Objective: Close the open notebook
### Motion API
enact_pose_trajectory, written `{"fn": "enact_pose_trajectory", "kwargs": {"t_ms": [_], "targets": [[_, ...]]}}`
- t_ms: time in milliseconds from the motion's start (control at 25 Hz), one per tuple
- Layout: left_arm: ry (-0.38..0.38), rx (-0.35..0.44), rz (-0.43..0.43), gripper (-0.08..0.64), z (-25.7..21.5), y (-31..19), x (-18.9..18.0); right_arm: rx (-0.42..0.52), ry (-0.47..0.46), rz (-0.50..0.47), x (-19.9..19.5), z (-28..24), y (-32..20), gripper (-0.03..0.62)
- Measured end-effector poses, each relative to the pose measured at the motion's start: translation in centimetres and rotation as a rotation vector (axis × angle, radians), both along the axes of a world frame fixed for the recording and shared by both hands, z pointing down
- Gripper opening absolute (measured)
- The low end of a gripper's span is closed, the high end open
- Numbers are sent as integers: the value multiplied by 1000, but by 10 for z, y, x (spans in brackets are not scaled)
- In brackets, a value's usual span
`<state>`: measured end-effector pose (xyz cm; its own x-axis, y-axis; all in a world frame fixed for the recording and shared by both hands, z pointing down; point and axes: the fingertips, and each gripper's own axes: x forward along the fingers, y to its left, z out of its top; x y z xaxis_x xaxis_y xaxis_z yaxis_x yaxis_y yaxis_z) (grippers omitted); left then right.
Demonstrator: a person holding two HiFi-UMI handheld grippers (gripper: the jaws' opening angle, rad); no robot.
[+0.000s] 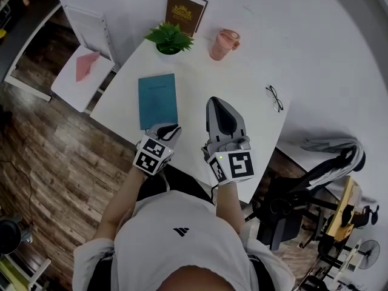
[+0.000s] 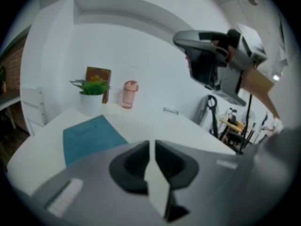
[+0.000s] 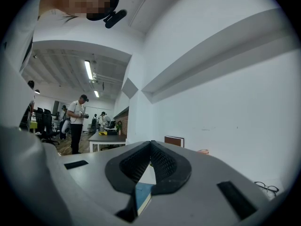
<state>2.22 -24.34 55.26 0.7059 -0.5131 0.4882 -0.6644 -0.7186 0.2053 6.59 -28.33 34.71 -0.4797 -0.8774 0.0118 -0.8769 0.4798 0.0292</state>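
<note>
- Toward the person from the potted plant (image 1: 169, 39), the teal notebook (image 1: 157, 100) lies flat on the white tabletop (image 1: 230, 77), cover up; it looks already closed.
- Its long axis runs from the plant to the left tongs (image 1: 168, 128), which sit at its near short edge, slightly parted and empty. Left hand is nearer.
- Right tongs (image 1: 217, 103) sit off the notebook's right side, pinched together, empty.
- Notebook is thin, rectangular, matte; tabletop is smooth.

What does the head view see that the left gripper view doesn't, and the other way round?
Only the head view: the wooden floor, the pink paper and the person's white shirt.
Only the left gripper view: the left tongs from close up, slightly apart with nothing between them, and a brick wall.
Both: the closed teal notebook, the plant, the brown book, the pink cup, the glasses and the right tongs.
</note>
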Motion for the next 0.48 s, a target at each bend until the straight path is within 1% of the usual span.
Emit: {"fn": "enact_pose_trajectory", "kwargs": {"t_ms": [80, 240, 480], "targets": [[6, 37, -29, 12, -12, 0, -8, 4, 2, 4, -2, -2, 5, -2], [33, 94, -70, 9, -39, 2, -24, 12, 3, 10, -6, -4, 15, -3], [91, 185, -159, 8, -82, 8, -55, 29, 4, 1, -17, -11, 30, -3]]}}
